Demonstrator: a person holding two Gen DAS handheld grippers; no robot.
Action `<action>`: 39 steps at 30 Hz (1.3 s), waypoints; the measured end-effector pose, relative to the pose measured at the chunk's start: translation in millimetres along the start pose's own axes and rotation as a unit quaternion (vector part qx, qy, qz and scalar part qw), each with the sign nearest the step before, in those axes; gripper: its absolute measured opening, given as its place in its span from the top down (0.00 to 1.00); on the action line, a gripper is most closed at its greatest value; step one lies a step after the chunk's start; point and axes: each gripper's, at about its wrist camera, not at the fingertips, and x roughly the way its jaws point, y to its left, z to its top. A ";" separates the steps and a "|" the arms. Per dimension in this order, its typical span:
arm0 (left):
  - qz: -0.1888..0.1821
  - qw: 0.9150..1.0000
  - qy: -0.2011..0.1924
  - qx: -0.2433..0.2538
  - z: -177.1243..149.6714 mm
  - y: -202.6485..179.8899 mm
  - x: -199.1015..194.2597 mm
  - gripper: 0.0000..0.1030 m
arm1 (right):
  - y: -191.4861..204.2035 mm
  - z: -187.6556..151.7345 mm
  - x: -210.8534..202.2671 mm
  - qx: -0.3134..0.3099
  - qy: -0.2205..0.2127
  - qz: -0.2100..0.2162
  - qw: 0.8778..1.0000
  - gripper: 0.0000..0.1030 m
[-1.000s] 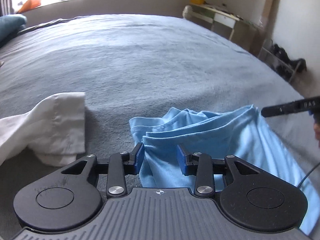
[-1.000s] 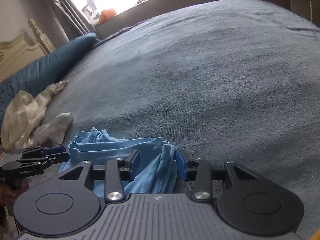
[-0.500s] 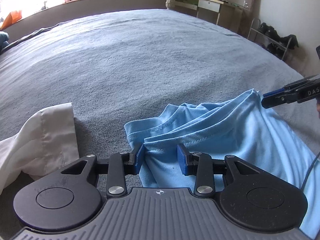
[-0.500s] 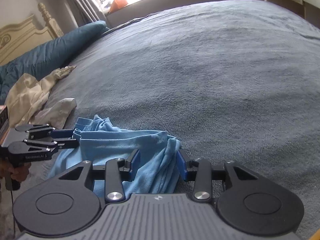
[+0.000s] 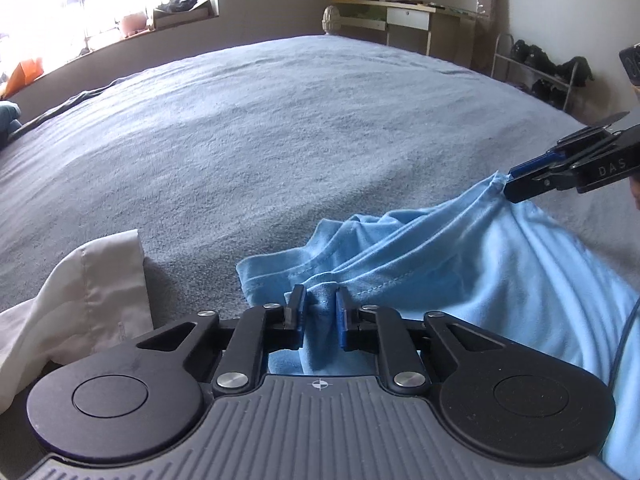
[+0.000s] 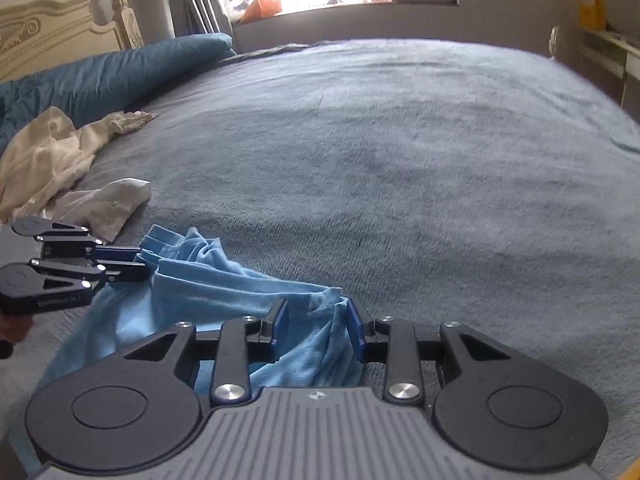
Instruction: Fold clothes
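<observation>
A light blue garment lies crumpled on the grey bed cover. My left gripper is closing, and its blue pads pinch a bunched fold at the garment's near left edge. My right gripper is closing too, with a thick bunch of the same garment filling the gap between its pads. In the left wrist view the right gripper holds a corner tented up off the bed. In the right wrist view the left gripper grips the far left edge.
A white garment lies just left of the blue one. Cream clothes and a teal duvet lie by the headboard. A desk and shoe rack stand past the bed's far side.
The left jaws have narrowed onto the blue fold. The right jaws have narrowed slightly on their bunch. Both grippers have rolled a little, and the garment's right corner is pulled higher.
</observation>
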 end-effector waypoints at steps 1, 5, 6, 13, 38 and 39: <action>0.003 1.000 -0.001 -0.001 -0.3 -0.8 0.3 0.92 | 0.2 -0.5 2.5 -0.001 0.004 0.000 1.000 0.66; 0.024 1.000 -0.013 0.002 -0.7 -6.6 -1.4 0.96 | 8.2 -3.4 8.8 -0.030 0.012 -0.009 0.999 0.89; 0.027 0.999 -0.018 0.001 -0.4 -7.3 -3.1 0.97 | 11.0 -4.0 8.2 -0.039 0.009 -0.013 0.999 0.92; 0.044 0.998 -0.049 -0.008 10.7 -4.2 -19.2 0.97 | 21.1 -3.0 -8.1 -0.062 -0.025 -0.035 0.997 0.93; 0.068 0.994 0.003 -0.087 11.9 28.3 11.1 0.66 | -17.3 -1.1 20.0 0.089 -0.039 -0.031 0.995 0.73; 0.064 0.993 0.005 -0.103 12.5 32.4 8.9 0.65 | -23.5 -2.3 13.0 0.109 -0.044 -0.032 0.993 0.72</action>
